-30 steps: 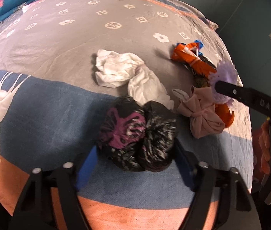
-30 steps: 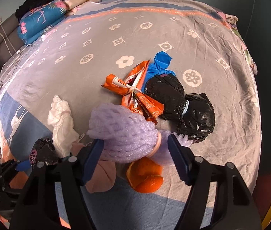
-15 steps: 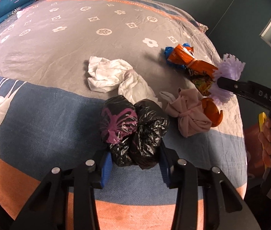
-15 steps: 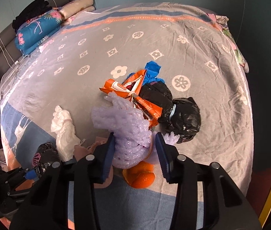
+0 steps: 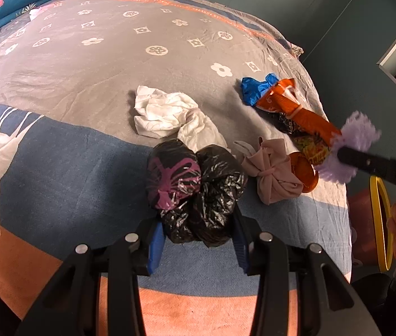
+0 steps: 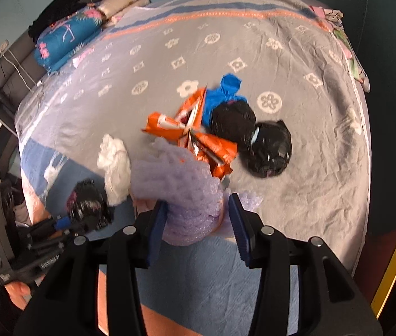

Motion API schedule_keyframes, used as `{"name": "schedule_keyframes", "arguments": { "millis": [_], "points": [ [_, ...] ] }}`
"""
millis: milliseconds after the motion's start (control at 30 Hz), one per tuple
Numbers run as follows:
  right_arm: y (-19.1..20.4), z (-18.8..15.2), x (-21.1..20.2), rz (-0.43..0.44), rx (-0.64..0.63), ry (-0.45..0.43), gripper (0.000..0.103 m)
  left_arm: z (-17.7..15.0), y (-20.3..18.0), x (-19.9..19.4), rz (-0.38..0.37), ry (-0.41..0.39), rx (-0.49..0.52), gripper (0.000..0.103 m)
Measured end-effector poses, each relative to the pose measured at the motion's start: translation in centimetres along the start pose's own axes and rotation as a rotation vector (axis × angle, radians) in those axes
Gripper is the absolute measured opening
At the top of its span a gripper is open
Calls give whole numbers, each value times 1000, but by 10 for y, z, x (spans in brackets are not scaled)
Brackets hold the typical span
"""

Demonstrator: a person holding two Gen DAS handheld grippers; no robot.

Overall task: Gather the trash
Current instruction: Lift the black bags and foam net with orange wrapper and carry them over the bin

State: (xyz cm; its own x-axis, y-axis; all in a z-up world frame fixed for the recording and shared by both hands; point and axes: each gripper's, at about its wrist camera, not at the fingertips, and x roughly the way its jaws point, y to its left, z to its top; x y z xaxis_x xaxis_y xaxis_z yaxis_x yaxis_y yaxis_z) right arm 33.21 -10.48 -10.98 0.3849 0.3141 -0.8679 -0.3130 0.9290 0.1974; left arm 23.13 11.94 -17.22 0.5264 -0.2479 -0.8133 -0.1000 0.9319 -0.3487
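Knotted black bags (image 6: 254, 137), right-wrist view only.

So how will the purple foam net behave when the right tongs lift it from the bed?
The purple foam net bulges out around the right tongs, so it probably squashes easily and springs back. It looks airy and open-meshed, so likely very light. Its loose frilled end may flop or snag on the orange snack wrapper beside it.

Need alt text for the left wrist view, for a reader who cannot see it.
The left gripper is shut on a black bag bundle lying on a patterned bedspread. Beyond it lie a white tissue wad, a beige cloth knot and an orange wrapper; at right, the right gripper holds purple foam netting.
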Motion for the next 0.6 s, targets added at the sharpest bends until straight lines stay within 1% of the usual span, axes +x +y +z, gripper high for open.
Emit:
{"name": "schedule_keyframes", "arguments": {
  "millis": [167,300,600],
  "points": [
    [-3,-13,1,-2,-5,44,46,-1,1,-3,-4,-8,-3,39],
    [-4,-23,-5,-46,-36,37,42,-1,2,-5,-7,-14,-6,39],
    [-14,-37,-29,-52,-38,32,41,-3,3,-10,-8,-32,0,39]
  ]
}}
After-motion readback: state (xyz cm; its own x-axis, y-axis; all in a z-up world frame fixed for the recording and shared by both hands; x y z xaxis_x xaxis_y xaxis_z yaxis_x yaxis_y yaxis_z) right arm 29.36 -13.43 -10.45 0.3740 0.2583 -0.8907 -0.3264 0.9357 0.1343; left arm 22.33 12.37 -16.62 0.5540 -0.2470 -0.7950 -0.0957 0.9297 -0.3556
